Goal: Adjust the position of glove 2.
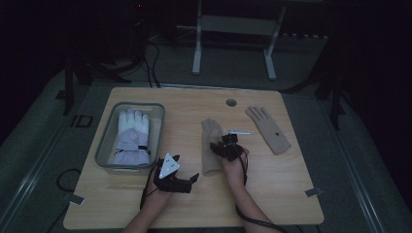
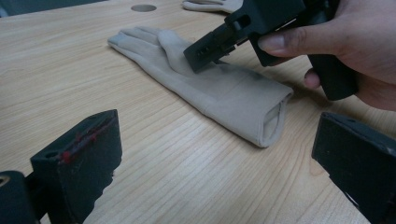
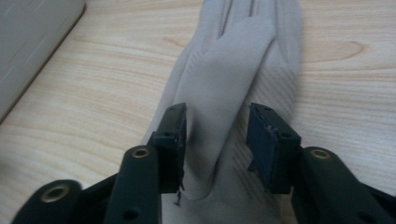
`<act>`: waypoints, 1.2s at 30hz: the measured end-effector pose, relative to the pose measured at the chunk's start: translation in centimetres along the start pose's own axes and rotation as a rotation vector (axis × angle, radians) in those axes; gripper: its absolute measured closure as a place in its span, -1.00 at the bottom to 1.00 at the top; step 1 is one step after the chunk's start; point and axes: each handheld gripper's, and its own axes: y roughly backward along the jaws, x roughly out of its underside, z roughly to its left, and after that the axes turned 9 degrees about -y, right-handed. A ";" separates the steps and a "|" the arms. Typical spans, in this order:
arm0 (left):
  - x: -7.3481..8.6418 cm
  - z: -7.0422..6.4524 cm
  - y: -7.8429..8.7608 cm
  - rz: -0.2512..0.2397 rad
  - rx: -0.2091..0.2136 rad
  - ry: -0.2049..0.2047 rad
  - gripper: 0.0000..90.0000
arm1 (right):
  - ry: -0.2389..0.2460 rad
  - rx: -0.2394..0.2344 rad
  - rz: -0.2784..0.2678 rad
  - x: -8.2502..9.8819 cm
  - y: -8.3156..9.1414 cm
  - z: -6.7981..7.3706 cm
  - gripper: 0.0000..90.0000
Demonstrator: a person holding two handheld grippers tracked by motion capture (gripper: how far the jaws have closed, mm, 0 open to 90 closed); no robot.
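R tool (image 3: 215,140) jaws parted astride a raised fold of beige glove (image 1: 212,145) lying mid desk (image 1: 145,204); L tool (image 2: 210,163) open, idle nearby. Pinch fold w/ both layers before lifting

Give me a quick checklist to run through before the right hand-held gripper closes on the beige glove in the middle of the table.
1. Right hand-held gripper open: ok.
2. Fold of the near glove between its jaws: ok; whether the pads touch the cloth, cannot tell.
3. Glove flat on the table: ok.
4. Left hand-held gripper clear of the glove: ok, open and off to its side.
5. Second beige glove out of the way: ok.
6. Tray has room beside the white glove: cannot tell.
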 end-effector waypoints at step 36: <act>0.2 0.3 0.0 -0.004 0.007 0.023 -0.96 | 0.342 -0.010 -0.057 -6.7 6.5 -5.6 -0.01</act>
